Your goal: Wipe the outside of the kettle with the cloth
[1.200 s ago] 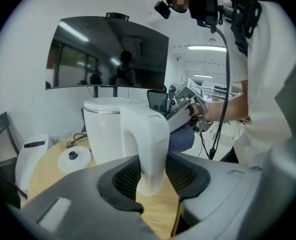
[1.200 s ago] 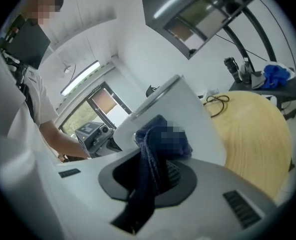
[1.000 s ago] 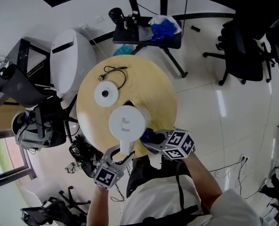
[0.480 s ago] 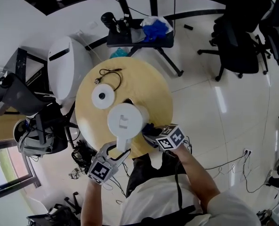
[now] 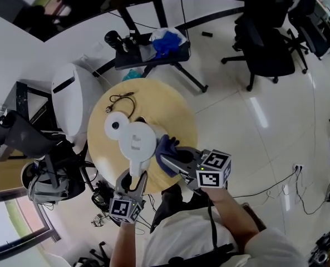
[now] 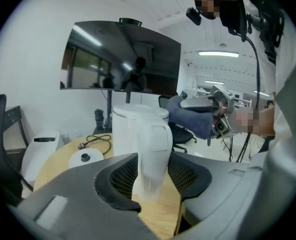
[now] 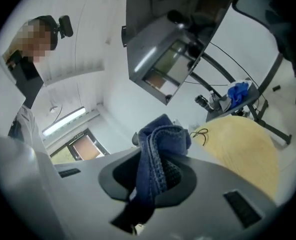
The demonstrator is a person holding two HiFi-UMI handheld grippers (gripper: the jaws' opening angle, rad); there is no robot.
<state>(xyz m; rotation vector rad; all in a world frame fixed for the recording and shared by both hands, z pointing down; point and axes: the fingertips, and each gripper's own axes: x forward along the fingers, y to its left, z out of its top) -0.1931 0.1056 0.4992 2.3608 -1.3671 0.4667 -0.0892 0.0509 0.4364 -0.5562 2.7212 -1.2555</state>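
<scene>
Change on my right: the right gripper [image 5: 167,159], jaws pinching the cloth [image 5: 165,146], has risen to beside the top of the kettle [image 5: 136,142], which stands on the desk [image 5: 176,110]. My left gripper [image 5: 132,182] jaws have just eased wider but still clasp the handle [image 6: 155,154]. Wiping the upper wall looks next.

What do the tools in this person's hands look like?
The left gripper and right gripper each have two broad grey jaws with dark mesh pads and a cube of black-and-white square markers. The person wears a white top.
</scene>
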